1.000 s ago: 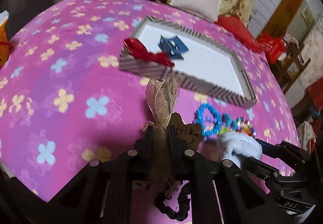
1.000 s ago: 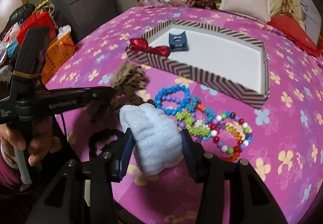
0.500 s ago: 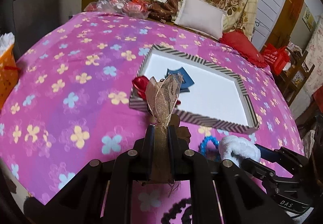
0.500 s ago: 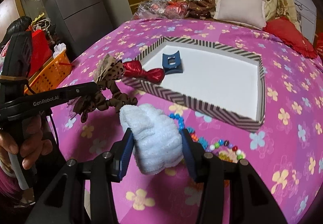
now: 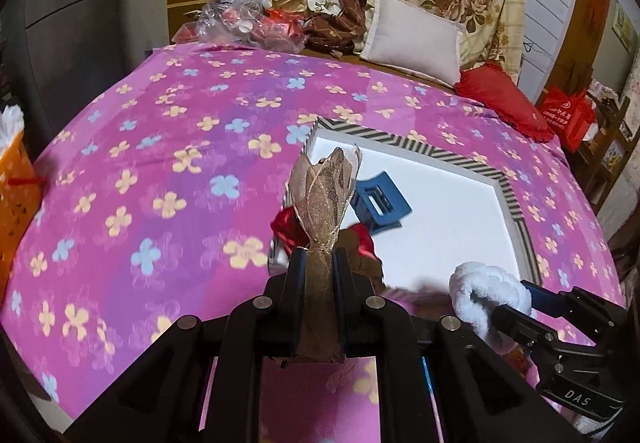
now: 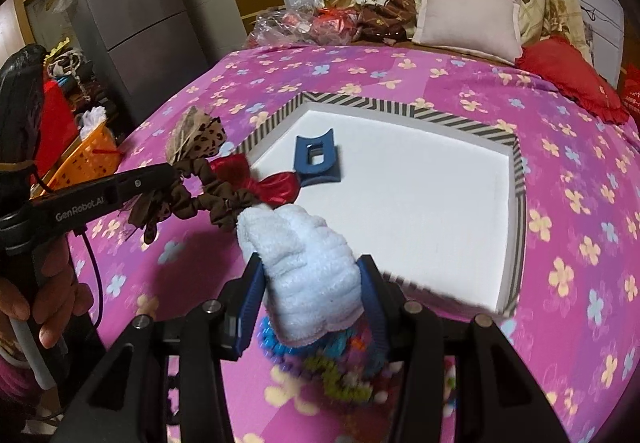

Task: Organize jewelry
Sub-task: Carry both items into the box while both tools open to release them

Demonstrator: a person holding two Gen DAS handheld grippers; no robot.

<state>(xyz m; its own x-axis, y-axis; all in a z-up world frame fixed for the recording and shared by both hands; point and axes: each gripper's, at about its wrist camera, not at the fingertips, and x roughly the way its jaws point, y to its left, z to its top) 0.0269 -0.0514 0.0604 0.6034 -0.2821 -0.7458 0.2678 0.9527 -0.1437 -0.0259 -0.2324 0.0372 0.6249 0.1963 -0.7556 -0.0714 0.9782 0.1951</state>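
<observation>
My left gripper (image 5: 318, 263) is shut on a brown leopard-print scrunchie with a gold ribbon (image 5: 326, 195); in the right wrist view the scrunchie (image 6: 200, 183) hangs from it, just left of the striped tray's near-left corner. My right gripper (image 6: 314, 283) is shut on a fluffy white scrunchie (image 6: 308, 267), also seen in the left wrist view (image 5: 486, 291), held above the tray's near edge. The striped tray (image 6: 516, 163) with its white floor holds a blue hair claw (image 6: 316, 161), and a red bow (image 6: 260, 179) sits on its near-left rim. Blurred bead bracelets (image 6: 340, 363) lie under my right gripper.
The pink flowered cover (image 5: 160, 163) spreads over the bed. A white pillow (image 6: 468, 19), a red cushion (image 6: 572, 75) and plastic bags (image 6: 304, 23) lie at the far end. An orange basket (image 6: 86, 159) and a grey fridge (image 6: 132, 15) stand to the left.
Both grippers have risen and moved forward toward the tray with their scrunchies. The bead bracelets have slid under the right gripper and mostly out of view.
</observation>
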